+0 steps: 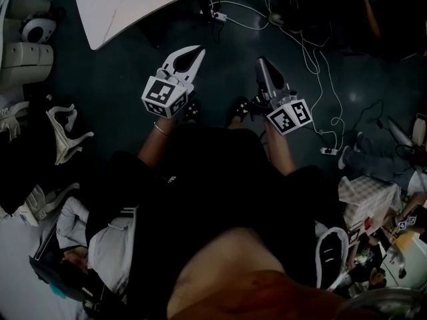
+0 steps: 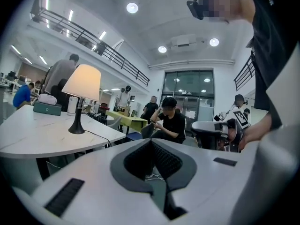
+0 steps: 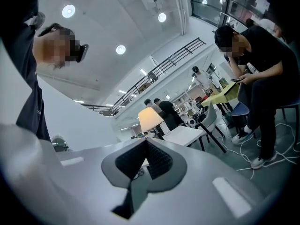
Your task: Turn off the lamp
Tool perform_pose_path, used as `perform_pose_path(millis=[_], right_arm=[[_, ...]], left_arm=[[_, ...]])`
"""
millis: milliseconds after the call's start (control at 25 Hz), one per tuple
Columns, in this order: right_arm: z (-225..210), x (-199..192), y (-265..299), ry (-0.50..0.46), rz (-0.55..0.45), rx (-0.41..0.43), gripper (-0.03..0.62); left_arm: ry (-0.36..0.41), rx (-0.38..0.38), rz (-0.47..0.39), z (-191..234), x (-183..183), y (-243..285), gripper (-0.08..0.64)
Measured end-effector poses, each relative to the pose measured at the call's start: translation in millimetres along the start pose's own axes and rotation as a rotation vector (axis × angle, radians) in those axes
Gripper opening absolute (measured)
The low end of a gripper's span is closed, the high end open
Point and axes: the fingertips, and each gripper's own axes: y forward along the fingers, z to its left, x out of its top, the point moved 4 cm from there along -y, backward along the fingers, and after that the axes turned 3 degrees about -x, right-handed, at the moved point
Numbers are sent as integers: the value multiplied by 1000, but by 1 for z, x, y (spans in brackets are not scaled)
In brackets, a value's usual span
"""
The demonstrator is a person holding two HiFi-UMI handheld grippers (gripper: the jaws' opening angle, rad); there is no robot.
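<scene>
lamp (image 2: 83, 84) lit (on table (image 2: 28, 136)) | left tongs (image 1: 199, 51), right tongs (image 1: 261, 63) — closed, empty

Head view: dim and underexposed. The floor (image 1: 113, 79) is near black, the table (image 1: 133, 5) at the top edge is the only pale patch, and detail is lost in the dark clothing (image 1: 200, 179).

Both gripper views: bright, even light from round ceiling lights (image 2: 132, 7), each a small glare spot. The lamp (image 2: 83, 81) shade glows warm. Strong fisheye bend; the railing (image 2: 93, 39) curves. Black vignette in all corners. Near foreground soft, distance sharper. Shadows faint and diffuse.
</scene>
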Motion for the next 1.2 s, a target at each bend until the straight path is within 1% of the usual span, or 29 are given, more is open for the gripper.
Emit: perform_pose_path(millis=[240, 560, 720, 960, 1200], right_arm=[[-31, 12, -4, 18, 38, 69, 2], [-48, 19, -7, 26, 88, 177, 0], [-64, 28, -9, 22, 101, 207, 2], [-87, 34, -11, 48, 132, 249, 0], [-92, 32, -25, 61, 136, 264, 1]], left_arm=[[1, 67, -19, -22, -1, 17, 8], [9, 199, -62, -40, -3, 16, 8], [13, 244, -67, -46, -3, 23, 8], [11, 299, -63, -59, -4, 41, 8], [-1, 338, -59, -72, -11, 35, 8]])
